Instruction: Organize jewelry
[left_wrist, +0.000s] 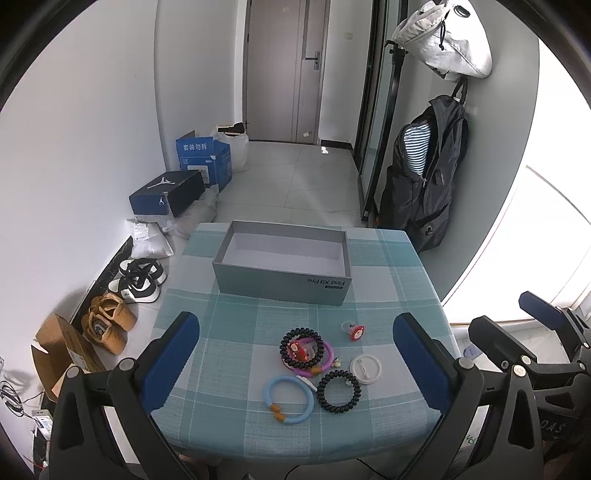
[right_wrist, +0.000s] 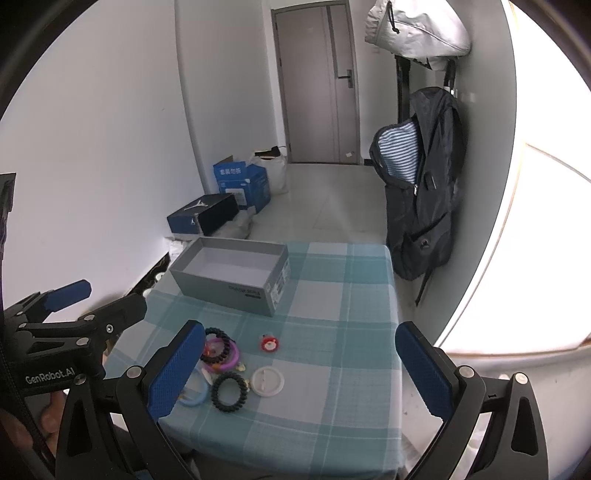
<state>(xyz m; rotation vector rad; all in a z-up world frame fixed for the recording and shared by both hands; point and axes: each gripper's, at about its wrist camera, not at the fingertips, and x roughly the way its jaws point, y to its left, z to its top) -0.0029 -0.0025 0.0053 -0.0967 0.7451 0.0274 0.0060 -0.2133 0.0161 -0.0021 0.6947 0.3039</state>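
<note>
Several pieces of jewelry lie on the near part of a table with a teal checked cloth (left_wrist: 236, 332): a black bead bracelet on a purple ring with a red charm (left_wrist: 303, 350), a black coil bracelet (left_wrist: 338, 392), a light blue bangle (left_wrist: 288, 399), a white ring-shaped piece (left_wrist: 365, 369) and a small red charm (left_wrist: 355, 331). An open, empty grey box (left_wrist: 282, 260) stands at the far side. My left gripper (left_wrist: 295, 365) is open above the near edge, in front of the jewelry. My right gripper (right_wrist: 301, 365) is open, to the right of the pile (right_wrist: 221, 354).
Left of the table, on the floor, are shoes (left_wrist: 138, 280), a brown carton (left_wrist: 61, 350), a shoe box (left_wrist: 166, 194) and a blue carton (left_wrist: 203, 160). A black backpack (left_wrist: 424, 173) hangs by the wall at right. A closed door (left_wrist: 286, 70) is behind.
</note>
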